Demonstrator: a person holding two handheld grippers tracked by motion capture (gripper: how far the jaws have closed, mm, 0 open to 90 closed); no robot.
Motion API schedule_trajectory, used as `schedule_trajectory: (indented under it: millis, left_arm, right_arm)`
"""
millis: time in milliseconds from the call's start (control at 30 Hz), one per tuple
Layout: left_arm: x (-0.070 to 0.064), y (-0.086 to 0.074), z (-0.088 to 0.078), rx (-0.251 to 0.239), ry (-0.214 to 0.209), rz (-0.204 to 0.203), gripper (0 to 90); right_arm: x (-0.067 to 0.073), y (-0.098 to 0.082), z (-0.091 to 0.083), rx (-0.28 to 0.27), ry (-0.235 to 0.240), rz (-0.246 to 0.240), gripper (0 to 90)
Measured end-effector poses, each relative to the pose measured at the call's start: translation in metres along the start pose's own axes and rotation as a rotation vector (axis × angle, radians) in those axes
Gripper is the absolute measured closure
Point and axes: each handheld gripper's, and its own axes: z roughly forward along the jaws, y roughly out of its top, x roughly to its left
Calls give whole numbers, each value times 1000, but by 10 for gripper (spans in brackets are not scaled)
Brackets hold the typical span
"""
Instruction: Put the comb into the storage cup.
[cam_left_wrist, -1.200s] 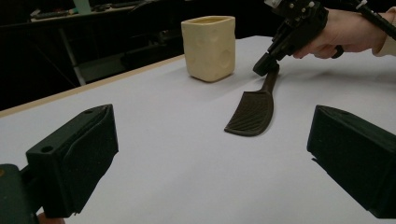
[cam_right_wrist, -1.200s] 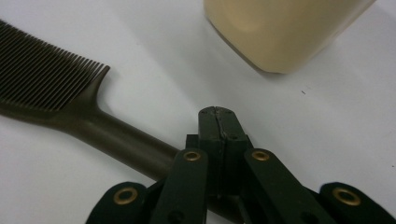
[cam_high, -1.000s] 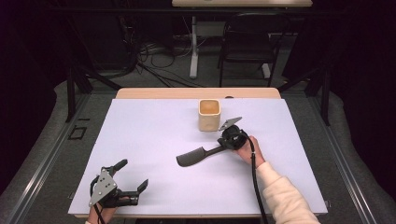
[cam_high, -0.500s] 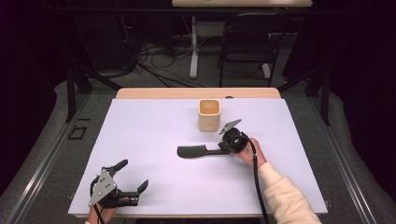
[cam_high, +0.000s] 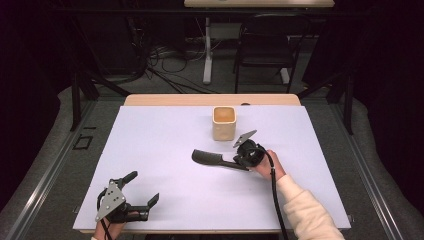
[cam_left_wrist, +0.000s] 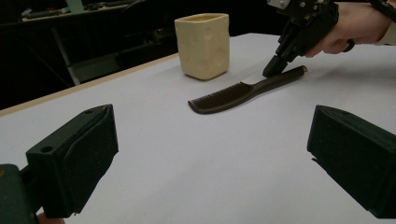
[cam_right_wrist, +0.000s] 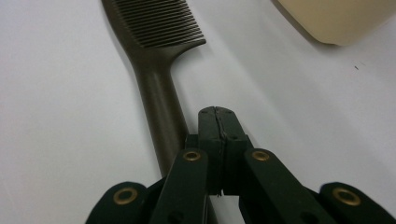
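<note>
In the high view, the fingers of the right gripper (cam_high: 239, 157) sit at the handle end of a dark comb (cam_high: 214, 158), which lies flat on the white tabletop (cam_high: 165, 140), just in front of a cream cup (cam_high: 224, 122). The left gripper (cam_high: 141, 194) rests near the front edge, well apart from the comb, with its fingers spread wide and holding nothing.

In the left gripper view, the right gripper's tip (cam_left_wrist: 275, 65) touches the handle from above, or is just beside it; I cannot tell which. The comb's teeth point toward this camera and the cup (cam_left_wrist: 203, 44) stands behind.

In the right gripper view, the two fingers (cam_right_wrist: 217, 128) are pressed together with nothing between them, and the handle (cam_right_wrist: 161, 112) runs along their left side. Here the tip seems to push sideways against the handle. To push well, I think the tip should stay low against the handle and move slowly, so the comb turns without slipping away or hitting the cup (cam_right_wrist: 336, 18).
</note>
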Motion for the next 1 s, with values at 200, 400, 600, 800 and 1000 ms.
schedule_trajectory:
  millis: [200, 400, 600, 800, 1000]
  left_arm:
    - [0, 0, 0, -1, 1, 0, 18]
    - [0, 0, 0, 0, 0, 2, 18]
    - [0, 0, 0, 1, -1, 2, 18]
    - [0, 0, 0, 1, 0, 1, 18]
    - [0, 0, 0, 4, -2, 4, 18]
  right_arm:
    - [2, 0, 0, 11, 11, -4, 900]
    - [4, 1, -1, 25, 13, -5, 900]
    - [6, 1, 0, 28, 13, -4, 900]
    - [8, 2, 0, 39, 6, -8, 900]
    - [9, 2, -1, 47, 7, 14, 900]
